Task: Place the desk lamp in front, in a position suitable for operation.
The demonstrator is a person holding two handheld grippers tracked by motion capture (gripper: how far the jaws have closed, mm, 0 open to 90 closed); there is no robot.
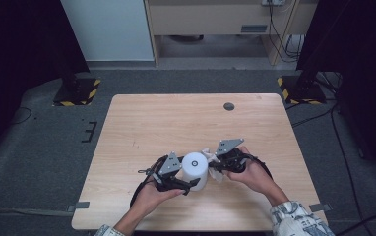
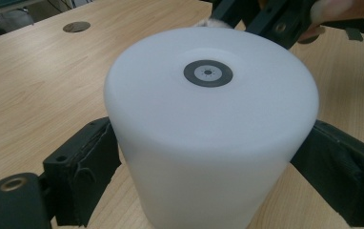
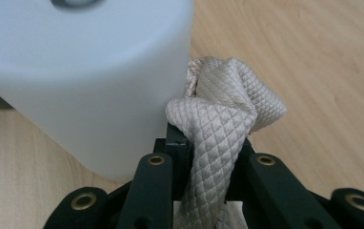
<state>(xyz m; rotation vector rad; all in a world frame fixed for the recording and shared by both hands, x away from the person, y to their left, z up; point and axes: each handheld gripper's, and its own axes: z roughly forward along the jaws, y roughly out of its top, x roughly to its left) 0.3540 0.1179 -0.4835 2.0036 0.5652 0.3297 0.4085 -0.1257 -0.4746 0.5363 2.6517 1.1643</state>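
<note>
A white cylinder point(image 1: 195, 168) with a small dark ring on its top stands upright on the wooden table point(image 1: 176, 118), near the front middle. My left gripper point(image 1: 188, 178) is shut on it: in the left gripper view, black pads point(image 2: 87, 167) press on both sides of the cylinder point(image 2: 208, 129). My right gripper point(image 1: 215, 162) is shut on a bunched beige quilted cloth point(image 1: 208, 153). In the right gripper view the cloth point(image 3: 223, 105) sticks up from the closed right gripper point(image 3: 208, 143) and touches the cylinder's point(image 3: 89, 71) side.
A round grey grommet point(image 1: 229, 106) sits in the tabletop near its far edge. Two dark stands with yellow-black striped bases point(image 1: 78, 91) point(image 1: 299, 89) flank the far corners on the carpet. Cables run along the floor at the right.
</note>
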